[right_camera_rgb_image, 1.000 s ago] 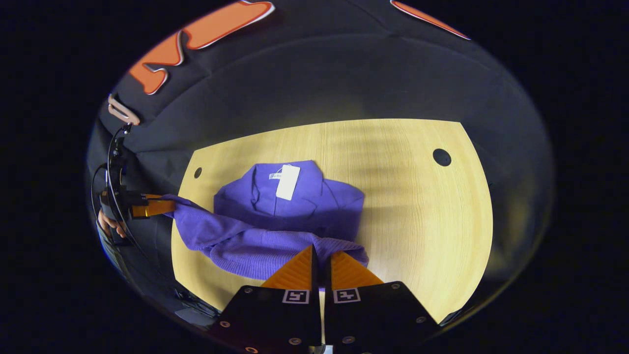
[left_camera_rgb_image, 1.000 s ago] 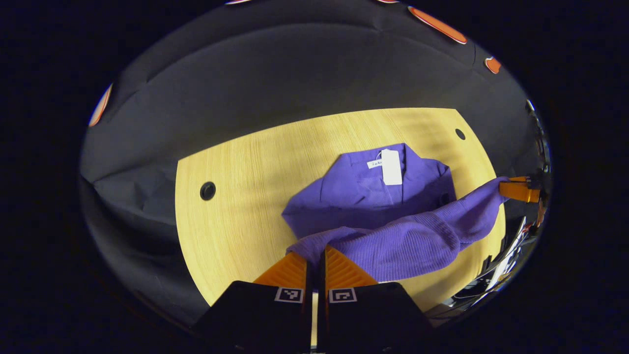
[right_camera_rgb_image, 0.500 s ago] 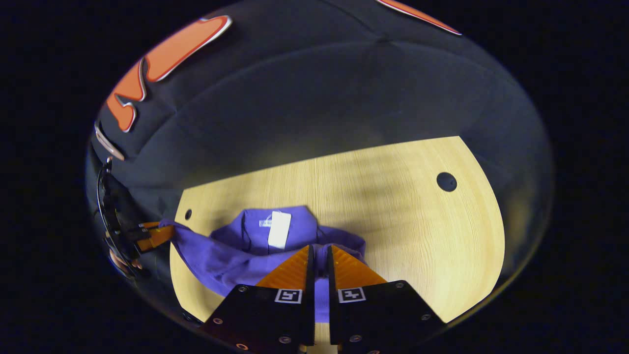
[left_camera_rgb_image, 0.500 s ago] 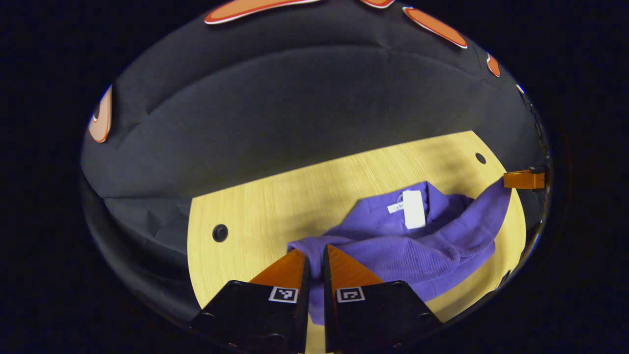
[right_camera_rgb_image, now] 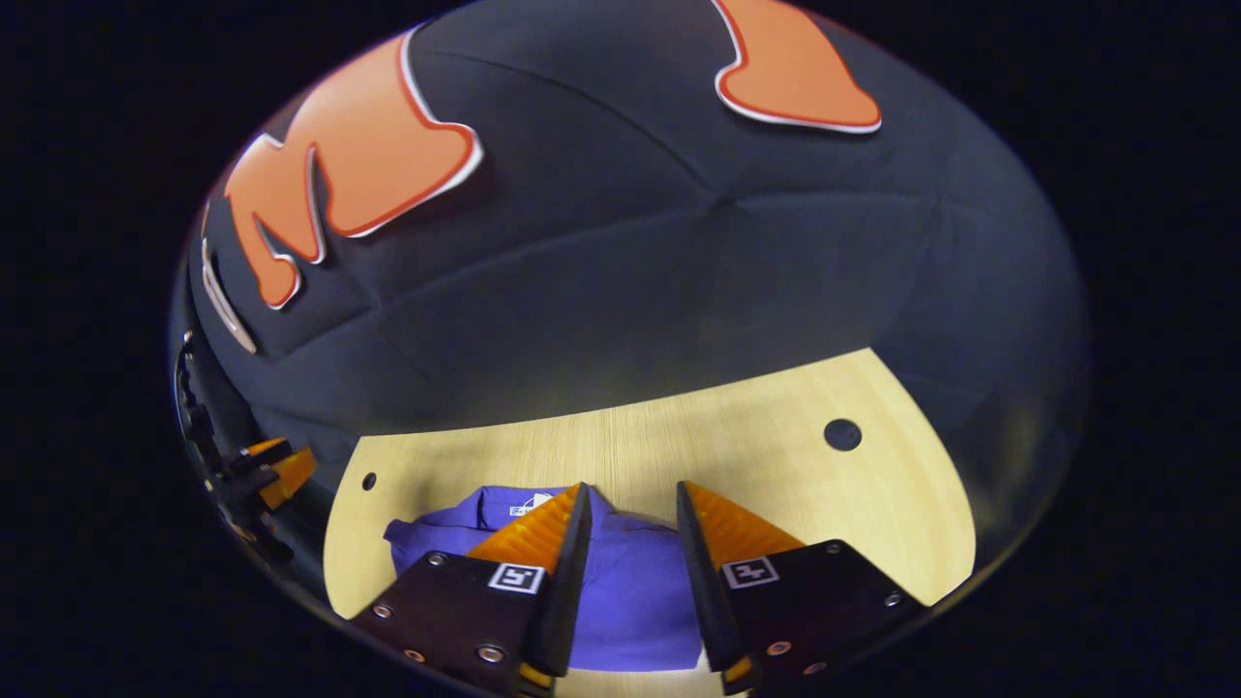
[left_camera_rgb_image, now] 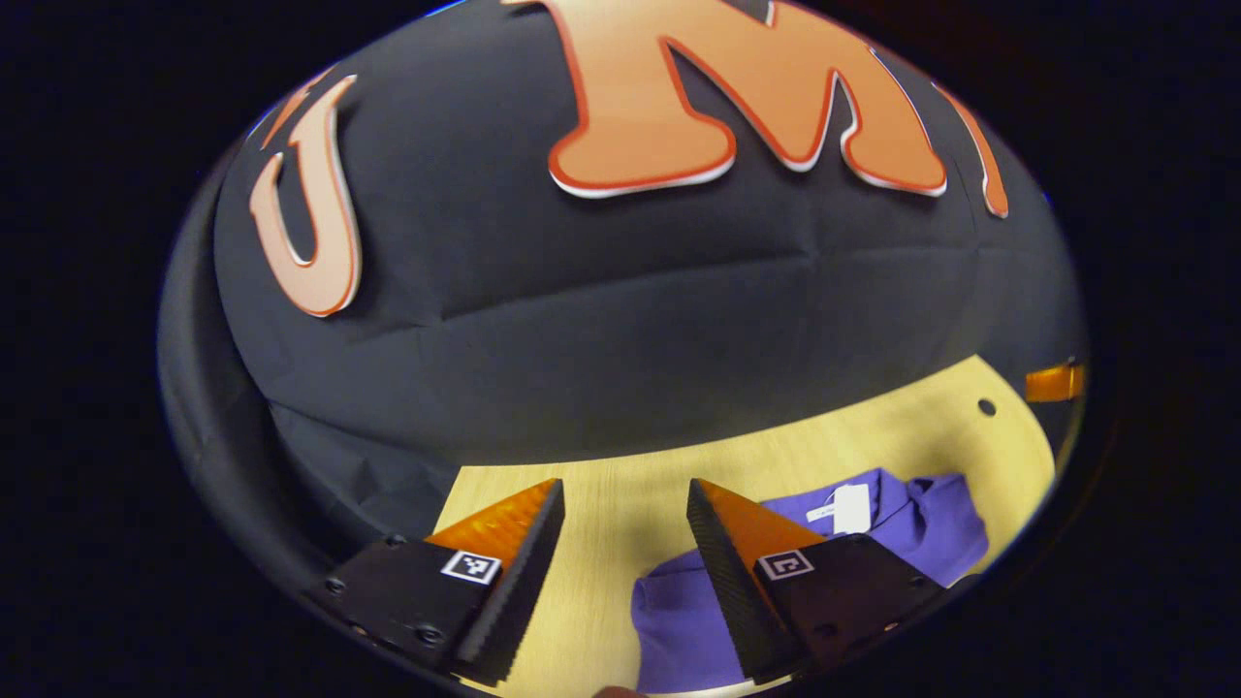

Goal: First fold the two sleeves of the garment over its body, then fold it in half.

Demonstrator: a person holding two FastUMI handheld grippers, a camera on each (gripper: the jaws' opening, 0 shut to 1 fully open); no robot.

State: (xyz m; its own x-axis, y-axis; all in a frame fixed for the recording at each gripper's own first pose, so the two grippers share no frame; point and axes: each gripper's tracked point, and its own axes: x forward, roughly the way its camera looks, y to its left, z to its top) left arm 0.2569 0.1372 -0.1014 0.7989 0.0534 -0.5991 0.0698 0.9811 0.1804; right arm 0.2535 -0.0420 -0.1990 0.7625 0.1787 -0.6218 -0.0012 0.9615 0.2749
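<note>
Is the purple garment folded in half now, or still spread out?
Looks folded: the purple garment lies as a compact block on the table, no sleeves trailing. Both grippers, left and right, are open and empty.

A black cloth wall (left_camera_rgb_image: 620, 330) stands behind a pale wooden table (right_camera_rgb_image: 756, 427), its creased folds running across and down to the table's far edge. The table has a round dark hole (right_camera_rgb_image: 843, 434) near its right far corner and a smaller hole (right_camera_rgb_image: 368, 481) near its left.
</note>
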